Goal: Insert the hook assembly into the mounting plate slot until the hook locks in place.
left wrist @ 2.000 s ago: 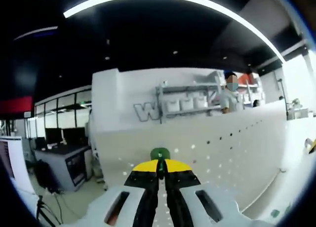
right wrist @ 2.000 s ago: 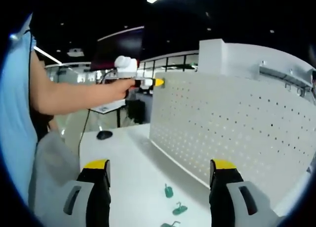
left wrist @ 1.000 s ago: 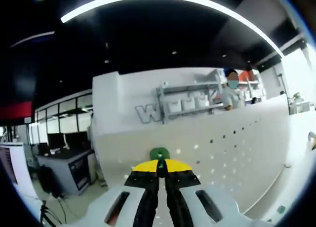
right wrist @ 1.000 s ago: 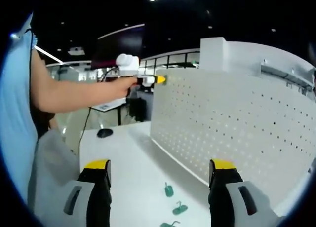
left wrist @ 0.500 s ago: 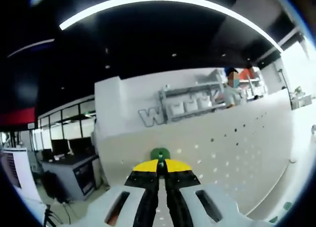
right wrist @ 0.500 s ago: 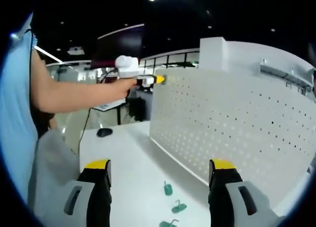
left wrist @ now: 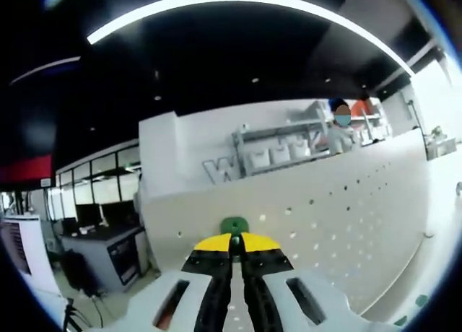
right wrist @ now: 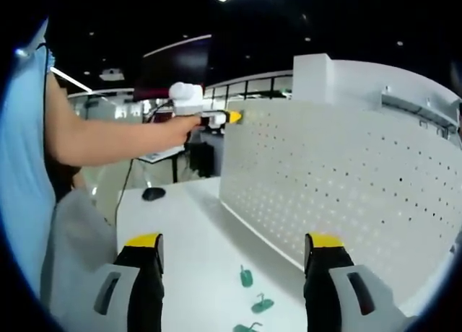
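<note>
Left gripper view: left gripper [left wrist: 234, 239] clamped on green hook [left wrist: 234, 226]; I square it to pegboard [right wrist: 346, 195] holes; right gripper [right wrist: 234, 254] apart
</note>
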